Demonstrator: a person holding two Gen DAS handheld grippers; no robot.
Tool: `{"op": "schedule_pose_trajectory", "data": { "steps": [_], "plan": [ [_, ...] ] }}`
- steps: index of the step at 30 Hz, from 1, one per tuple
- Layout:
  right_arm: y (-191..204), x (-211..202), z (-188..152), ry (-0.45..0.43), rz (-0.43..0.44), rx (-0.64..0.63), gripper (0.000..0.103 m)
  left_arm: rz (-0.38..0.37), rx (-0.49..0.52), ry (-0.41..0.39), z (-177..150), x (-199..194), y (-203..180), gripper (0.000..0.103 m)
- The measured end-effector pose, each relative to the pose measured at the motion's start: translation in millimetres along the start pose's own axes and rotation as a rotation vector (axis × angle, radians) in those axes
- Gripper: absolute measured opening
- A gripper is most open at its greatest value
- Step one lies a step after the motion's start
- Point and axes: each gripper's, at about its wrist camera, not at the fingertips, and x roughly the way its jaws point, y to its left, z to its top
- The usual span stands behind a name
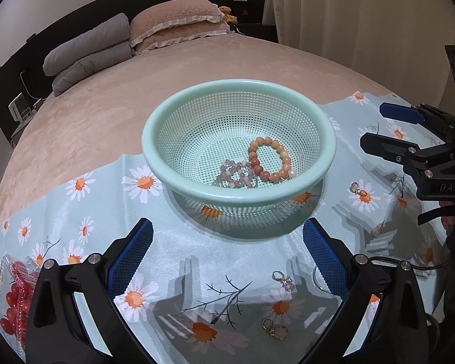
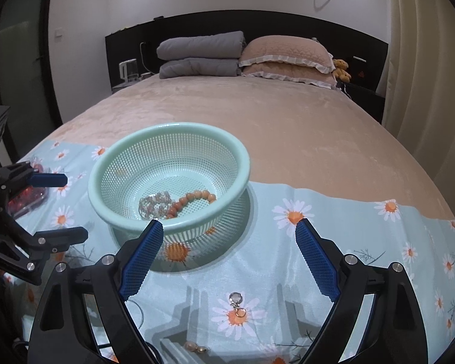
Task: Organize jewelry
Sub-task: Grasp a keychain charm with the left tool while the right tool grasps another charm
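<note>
- The green basket (image 1: 239,139) sits on the flowery cloth (image 1: 173,261) on the bed (image 1: 106,115).
- Two bead bracelets lie in the basket already: an orange bracelet (image 1: 268,159) and a pale pink bracelet (image 1: 236,176), touching each other.
- So some of the tidying looks done, but small pieces are still out on the cloth.
- The left claw (image 1: 227,254) is wide open and holds nothing. It hangs over the cloth just in front of the basket.
- Near it lie a silver earring (image 1: 283,280) and a gold earring (image 1: 274,329). A thin ring (image 1: 318,282) peeks out by the claw's blue pad.
- The right claw (image 2: 229,254) is wide open too, with nothing in it.
- Right below it lies a charm earring (image 2: 237,303) on a daisy. A pearl earring (image 2: 194,347) lies nearer the bottom edge.
- The step in hand looks like picking the next small piece off the cloth.
- The charm earring seems the easiest one for the right claw, since it lies between its two fingers.
- The claw would need to go down low and pinch gently, because the piece is tiny and flat and the shiny cloth could bunch up.
- Then it would go over the basket rim and let go.
</note>
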Motion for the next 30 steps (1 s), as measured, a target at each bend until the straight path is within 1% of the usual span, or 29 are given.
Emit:
{"op": "schedule_pose_trajectory", "data": {
  "steps": [6, 11, 14, 16, 20, 22, 24, 25, 26, 28, 30],
  "plan": [
    [-5.7, 7.0, -15.4, 0.041, 0.001, 0.026, 0.085, -0.053, -0.01, 0.039, -17.1, 12.9, -8.2, 0.097],
    [-2.3, 14.2, -29.8, 0.069, 0.001, 0.013, 0.085, -0.084, 0.019, 0.063, -26.3, 21.5, -21.9, 0.097],
    [-2.0, 19.9, -40.3, 0.092, 0.018, 0.018, 0.084, -0.095, 0.034, 0.063, -29.9, 24.7, -27.2, 0.097],
    [-4.3, 23.3, -45.9, 0.104, 0.019, 0.028, 0.084, -0.115, 0.027, 0.066, -32.2, 27.5, -28.0, 0.095],
    [-11.2, 29.1, -55.6, 0.128, 0.026, 0.061, 0.083, -0.109, 0.034, 0.081, -35.9, 33.8, -30.2, 0.091],
    [-12.0, 33.2, -59.8, 0.148, 0.023, 0.064, 0.082, -0.112, 0.033, 0.089, -38.2, 36.5, -31.2, 0.086],
    [-12.1, 36.2, -64.5, 0.162, 0.035, 0.066, 0.078, -0.115, 0.033, 0.099, -40.3, 39.0, -31.9, 0.083],
    [-12.3, 37.4, -66.2, 0.165, 0.049, 0.068, 0.07, -0.114, 0.034, 0.103, -41.2, 40.2, -31.9, 0.082],
    [-13.1, 39.2, -67.6, 0.172, 0.061, 0.073, 0.061, -0.115, 0.036, 0.109, -41.9, 41.6, -32.2, 0.078],
    [-15.9, 44.7, -70.7, 0.195, 0.062, 0.083, 0.05, -0.123, 0.036, 0.122, -43.5, 44.3, -32.3, 0.075],
    [-15.7, 45.2, -72.7, 0.195, 0.053, 0.078, 0.048, -0.124, 0.044, 0.122, -44.9, 44.5, -33.3, 0.073]
  ]
}}
